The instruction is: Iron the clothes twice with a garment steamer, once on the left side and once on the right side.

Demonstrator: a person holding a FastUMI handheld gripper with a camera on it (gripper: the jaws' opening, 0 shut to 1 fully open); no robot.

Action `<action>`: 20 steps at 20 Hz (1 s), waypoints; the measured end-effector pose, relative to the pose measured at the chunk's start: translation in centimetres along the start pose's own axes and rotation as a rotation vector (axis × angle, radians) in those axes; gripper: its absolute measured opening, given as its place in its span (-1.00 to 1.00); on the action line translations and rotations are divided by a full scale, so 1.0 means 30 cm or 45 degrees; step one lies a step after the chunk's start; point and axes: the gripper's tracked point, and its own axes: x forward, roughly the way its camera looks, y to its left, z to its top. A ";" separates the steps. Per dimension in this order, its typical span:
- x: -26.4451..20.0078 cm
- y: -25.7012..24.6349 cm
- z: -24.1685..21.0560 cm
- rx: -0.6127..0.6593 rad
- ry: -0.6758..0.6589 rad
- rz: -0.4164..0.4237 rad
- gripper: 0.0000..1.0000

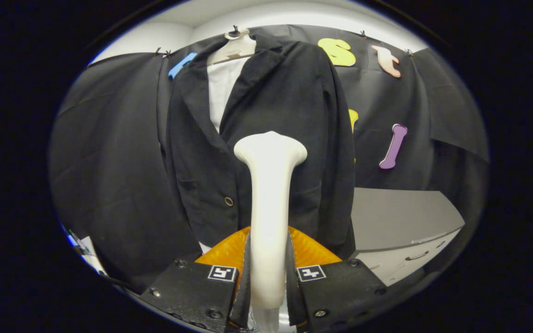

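A white garment steamer point(269, 203) stands upright between my fingers, its flared head pointing up toward the jacket. My gripper point(269, 273) is shut on the steamer's handle, both fingers pressed on its sides. Beyond it a black jacket point(266, 138) hangs on a white hanger point(232, 46) over a white shirt point(222, 88). The steamer's head sits in front of the jacket's middle, slightly toward its right front panel, at about chest height. I cannot tell whether the head touches the cloth. A metal button point(228, 201) shows on the jacket, left of the steamer.
A grey cabinet point(400, 222) with a drawer handle stands to the right of the jacket, lower down. Black cloth covers the booth wall point(109, 162) behind and to both sides. Some small objects lie low beyond the left finger point(81, 247).
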 end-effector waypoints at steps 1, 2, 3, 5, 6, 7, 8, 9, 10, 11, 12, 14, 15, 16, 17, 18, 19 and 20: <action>0.003 0.006 -0.027 0.000 0.015 0.000 -0.31; 0.012 0.002 -0.046 -0.001 0.032 -0.001 -0.31; 0.012 0.000 -0.065 -0.004 0.047 0.000 -0.31; 0.023 -0.005 -0.112 -0.005 0.082 -0.006 -0.31; 0.027 -0.011 -0.129 -0.006 0.099 -0.009 -0.31; 0.026 -0.018 -0.155 -0.005 0.114 -0.014 -0.31; 0.026 -0.022 -0.172 -0.007 0.127 -0.019 -0.31; 0.024 -0.022 -0.194 -0.012 0.138 -0.021 -0.31; 0.028 -0.021 -0.211 -0.017 0.148 -0.021 -0.31; 0.026 -0.015 -0.229 -0.020 0.158 -0.020 -0.31; 0.029 -0.006 -0.253 -0.024 0.169 -0.019 -0.31; 0.030 0.003 -0.294 -0.034 0.193 -0.017 -0.31; 0.026 0.005 -0.317 -0.037 0.208 -0.016 -0.31; 0.024 0.006 -0.336 -0.036 0.223 -0.013 -0.31; 0.028 0.000 -0.357 -0.033 0.238 -0.014 -0.31; 0.028 -0.002 -0.378 -0.032 0.251 -0.015 -0.31; 0.030 -0.005 -0.394 -0.030 0.264 -0.016 -0.31; 0.032 -0.008 -0.417 -0.026 0.279 -0.018 -0.31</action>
